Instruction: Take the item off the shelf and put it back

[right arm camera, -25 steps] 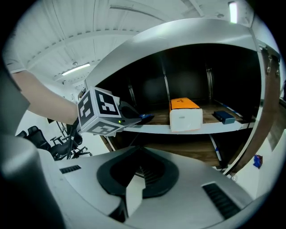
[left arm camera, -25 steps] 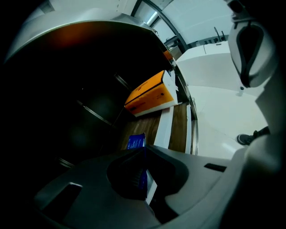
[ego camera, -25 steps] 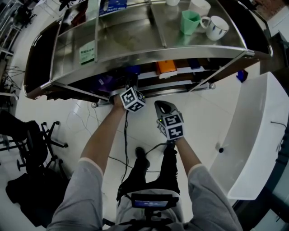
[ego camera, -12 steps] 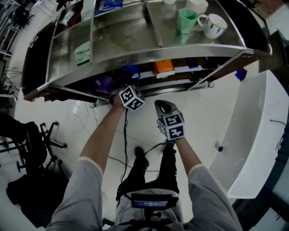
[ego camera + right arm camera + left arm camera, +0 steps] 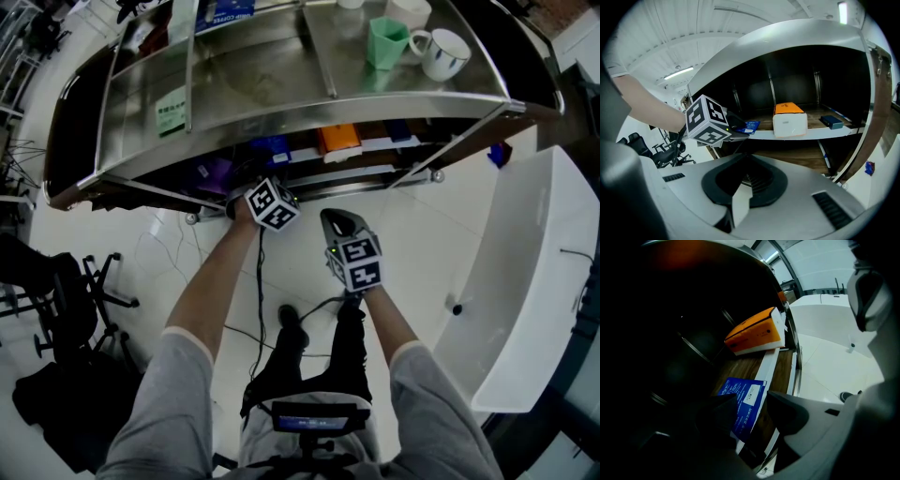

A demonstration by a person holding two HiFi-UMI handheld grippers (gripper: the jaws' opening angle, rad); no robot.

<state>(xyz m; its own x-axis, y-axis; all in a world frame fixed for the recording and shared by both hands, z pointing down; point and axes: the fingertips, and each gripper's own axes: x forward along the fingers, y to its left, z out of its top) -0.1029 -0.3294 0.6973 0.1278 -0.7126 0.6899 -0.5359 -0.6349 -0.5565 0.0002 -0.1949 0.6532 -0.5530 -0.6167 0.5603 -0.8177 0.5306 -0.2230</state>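
A flat blue packet (image 5: 742, 392) lies on the wooden lower shelf (image 5: 780, 376), its near end between the fingers of my left gripper (image 5: 752, 400). The jaws are opening and stand apart on either side of the packet, no longer pressing it. In the head view only the left gripper's marker cube (image 5: 273, 204) shows, and its jaws are hidden under the steel top shelf (image 5: 281, 89). My right gripper (image 5: 339, 223) hangs in front of the shelf unit, shut and empty. From the right gripper view the blue packet (image 5: 751, 125) rests at the shelf's left end.
An orange and white box (image 5: 757, 331) stands on the same shelf beyond the packet, and a small dark box (image 5: 832, 122) lies further right. A green cup (image 5: 394, 44) and white mugs (image 5: 448, 56) sit on top. A white counter (image 5: 525, 281) stands right, a chair (image 5: 66, 300) left.
The left gripper's cube has edged slightly toward the shelf. The right gripper has stayed where it was.
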